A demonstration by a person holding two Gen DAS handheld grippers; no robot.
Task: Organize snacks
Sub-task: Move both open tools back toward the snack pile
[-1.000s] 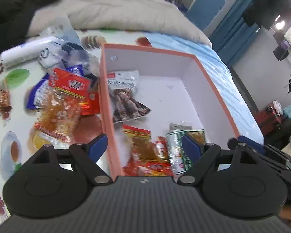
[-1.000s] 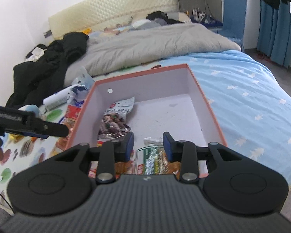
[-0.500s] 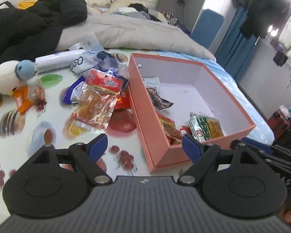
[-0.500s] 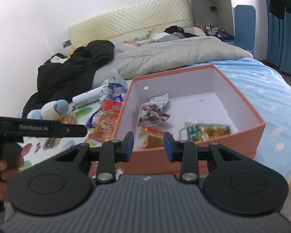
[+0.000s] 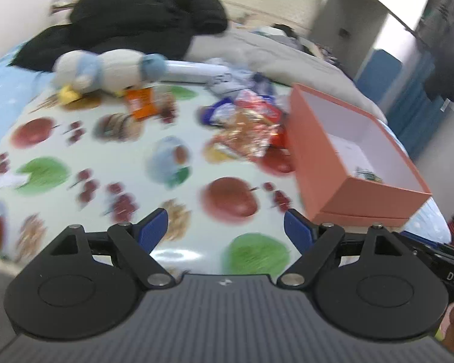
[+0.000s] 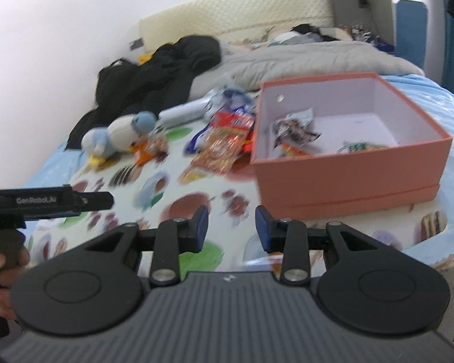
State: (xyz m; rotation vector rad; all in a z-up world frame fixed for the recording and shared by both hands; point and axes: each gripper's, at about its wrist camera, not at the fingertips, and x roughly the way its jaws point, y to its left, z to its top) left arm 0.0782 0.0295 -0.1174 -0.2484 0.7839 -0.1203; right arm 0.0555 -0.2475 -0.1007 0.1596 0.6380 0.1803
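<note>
An orange box (image 6: 348, 181) with a white inside stands on the fruit-print cloth (image 5: 106, 163); three snack packets (image 6: 293, 130) lie in it. In the left wrist view the orange box (image 5: 327, 163) sits at the right. Loose snack bags (image 5: 248, 127) are piled just left of it, and an orange packet (image 5: 140, 106) lies farther left. My left gripper (image 5: 225, 227) hovers over the cloth, well short of the pile, jaws wide and empty. My right gripper (image 6: 231, 227) hangs before the box's near left corner, jaws partly apart and empty.
A plush duck (image 5: 106, 69) and a white tube (image 5: 193, 69) lie behind the snacks. Black clothes (image 5: 130, 27) and a grey duvet (image 6: 311, 57) cover the far bed. The left-hand tool (image 6: 48, 201), held by a hand (image 6: 3, 275), crosses the right wrist view's left edge.
Both grippers have pulled back from over the box toward the near edge of the bed. The left one has swung left, so the box now sits at its right. Jaw openings are unchanged.
</note>
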